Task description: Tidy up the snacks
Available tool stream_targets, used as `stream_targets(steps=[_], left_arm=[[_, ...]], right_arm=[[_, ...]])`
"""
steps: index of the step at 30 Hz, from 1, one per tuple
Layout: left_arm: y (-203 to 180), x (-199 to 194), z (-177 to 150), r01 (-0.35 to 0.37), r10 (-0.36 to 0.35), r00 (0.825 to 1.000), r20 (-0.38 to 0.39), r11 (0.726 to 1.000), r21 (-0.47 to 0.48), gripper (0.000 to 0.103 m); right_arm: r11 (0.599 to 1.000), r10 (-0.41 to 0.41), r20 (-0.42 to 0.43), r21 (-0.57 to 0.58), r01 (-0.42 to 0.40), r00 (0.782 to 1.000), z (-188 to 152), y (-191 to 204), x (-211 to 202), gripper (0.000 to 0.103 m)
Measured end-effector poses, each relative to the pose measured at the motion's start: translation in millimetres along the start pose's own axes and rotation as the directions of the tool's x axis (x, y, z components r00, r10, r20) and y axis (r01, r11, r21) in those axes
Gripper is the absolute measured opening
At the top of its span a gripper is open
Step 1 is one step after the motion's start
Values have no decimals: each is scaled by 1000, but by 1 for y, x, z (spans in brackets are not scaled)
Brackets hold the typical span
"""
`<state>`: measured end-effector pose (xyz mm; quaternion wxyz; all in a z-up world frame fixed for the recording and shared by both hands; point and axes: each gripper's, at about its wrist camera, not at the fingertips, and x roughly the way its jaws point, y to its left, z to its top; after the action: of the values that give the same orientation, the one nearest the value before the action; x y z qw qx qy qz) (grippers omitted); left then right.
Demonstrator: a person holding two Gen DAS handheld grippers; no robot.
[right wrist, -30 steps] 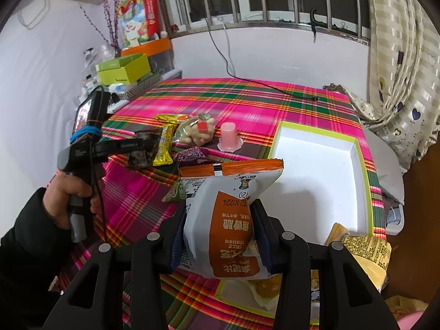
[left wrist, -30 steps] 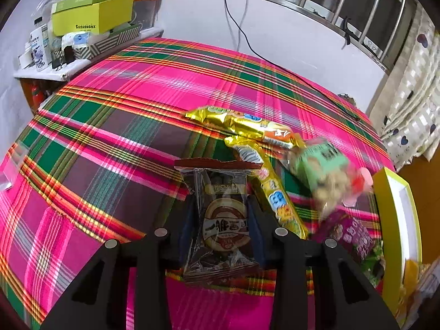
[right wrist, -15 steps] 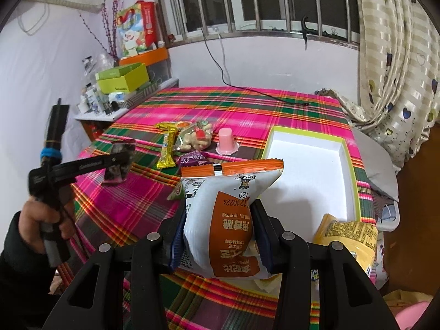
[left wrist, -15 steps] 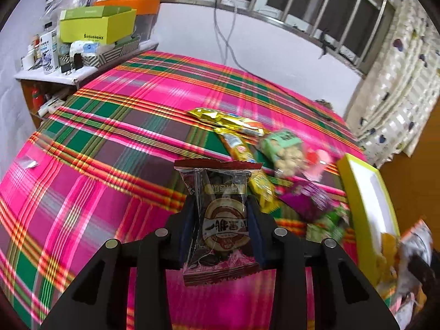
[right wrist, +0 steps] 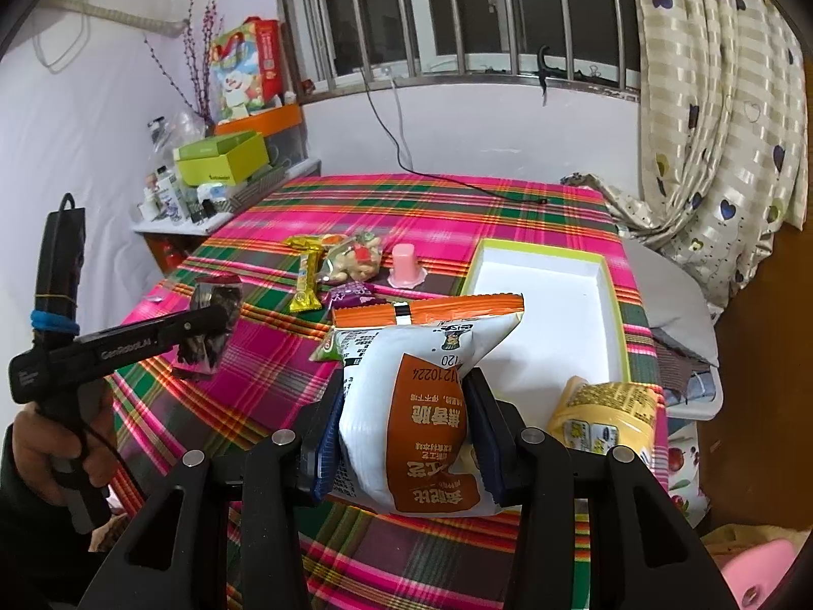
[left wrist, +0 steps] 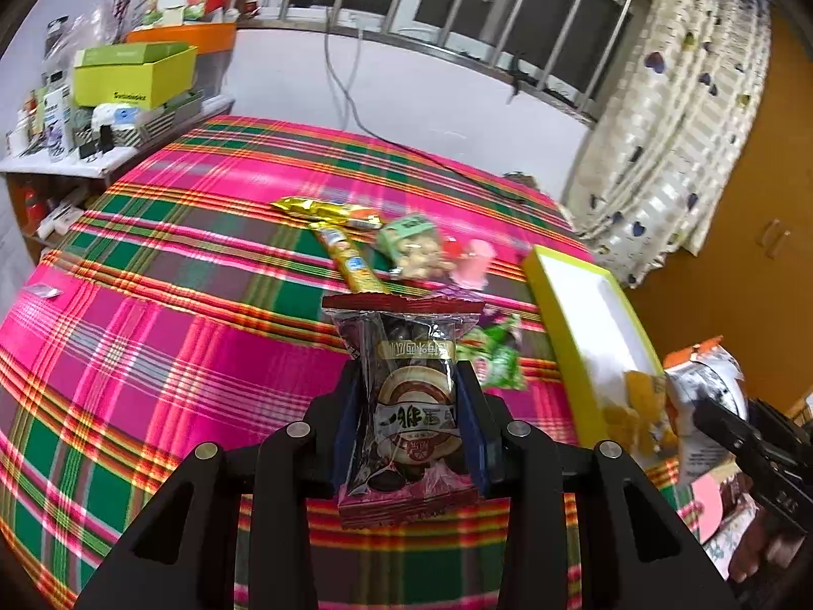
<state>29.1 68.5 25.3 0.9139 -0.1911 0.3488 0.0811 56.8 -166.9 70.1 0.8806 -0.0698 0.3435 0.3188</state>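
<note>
On the side of your left gripper (right wrist: 211,328) you can read "GenRobot.AI". The white-and-orange snack bag (right wrist: 416,406) in your right gripper (right wrist: 406,437) shows upside-down "120" and "210224" among Chinese characters. Print elsewhere, like the yellow-green box (right wrist: 223,160), is too small to read

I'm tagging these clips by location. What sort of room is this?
Most likely a room in a home, not a lab: a plaid tablecloth, heart-print curtains beside a barred window, and a side shelf crowded with boxes and bottles.
</note>
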Motion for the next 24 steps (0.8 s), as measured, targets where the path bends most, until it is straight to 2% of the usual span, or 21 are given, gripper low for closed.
stream_targets(steps=[24], left_arm=[[-47,-6,-2,79,-78,997,-6,994,78,37]], right_arm=[[999,-32,26,24,31,999,-1,-23,-20,42]])
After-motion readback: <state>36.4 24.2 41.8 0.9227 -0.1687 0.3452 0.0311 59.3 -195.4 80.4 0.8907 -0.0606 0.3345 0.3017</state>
